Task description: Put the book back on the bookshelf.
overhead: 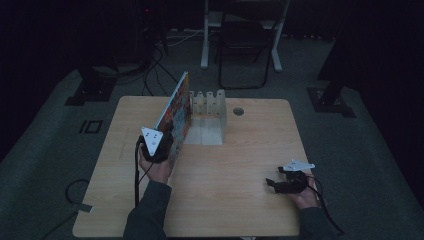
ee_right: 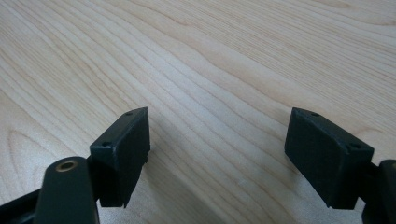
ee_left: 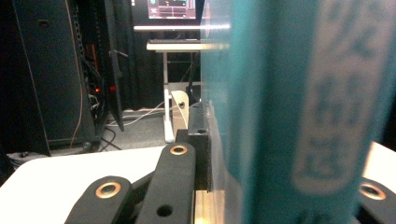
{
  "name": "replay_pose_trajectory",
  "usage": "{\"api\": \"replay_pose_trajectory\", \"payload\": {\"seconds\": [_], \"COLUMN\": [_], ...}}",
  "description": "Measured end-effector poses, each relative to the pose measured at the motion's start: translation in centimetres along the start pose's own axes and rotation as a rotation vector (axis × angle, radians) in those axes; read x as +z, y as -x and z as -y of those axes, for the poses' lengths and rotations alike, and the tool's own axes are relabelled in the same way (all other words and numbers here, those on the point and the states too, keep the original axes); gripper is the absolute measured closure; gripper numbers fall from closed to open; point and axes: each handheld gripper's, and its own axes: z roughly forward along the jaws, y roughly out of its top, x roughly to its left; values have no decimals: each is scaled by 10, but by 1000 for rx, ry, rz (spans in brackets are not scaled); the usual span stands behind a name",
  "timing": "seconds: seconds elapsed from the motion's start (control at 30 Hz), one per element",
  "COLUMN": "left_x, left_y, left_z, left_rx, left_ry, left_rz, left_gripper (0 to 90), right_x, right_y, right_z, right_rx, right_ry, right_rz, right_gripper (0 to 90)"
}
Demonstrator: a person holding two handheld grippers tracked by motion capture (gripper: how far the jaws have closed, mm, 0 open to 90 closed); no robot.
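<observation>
High view looks down on a pale wooden tabletop (overhead: 225,195) in a dim room with grey carpet (overhead: 50,150) and a dark chair (overhead: 242,45) at the far side. At the left, the left gripper (overhead: 162,145) has its jaws clamped on a colourful book (overhead: 176,112) standing upright just beside a white rack (overhead: 209,110) near the far edge. Near the right edge, the right gripper (overhead: 274,184) rests with its jaws spread and empty.

Dim lab, equipment rack (ee_left: 93,79), monitor (ee_left: 170,9), floor cables (overhead: 150,70)
</observation>
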Motion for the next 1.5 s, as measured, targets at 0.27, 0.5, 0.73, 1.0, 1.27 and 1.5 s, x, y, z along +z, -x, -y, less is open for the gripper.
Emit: {"api": "replay_pose_trajectory", "payload": {"seconds": [0.27,0.5,0.73,1.0,1.27,1.5], "left_x": [2,5,8,10,11,13], "left_y": [0,1,2,0,-2,-2], "left_z": [2,4,6,7,7,7], "left_rx": [-9,-11,-25,-30,-35,-35], "left_ry": [3,2,8,14,18,19], "left_rz": [-7,-10,-20,-18,-21,-24], "left_gripper": [810,810,810,810,810,809], "right_x": [0,0,0,0,0,0], "right_y": [0,0,0,0,0,0], "right_z": [0,0,0,0,0,0], "right_rx": [-2,0,-2,-3,-1,-1], "right_ry": [1,0,1,1,0,1], "right_rz": [1,0,-1,-2,-2,-4], "right_gripper": [218,218,217,217,217,217]}}
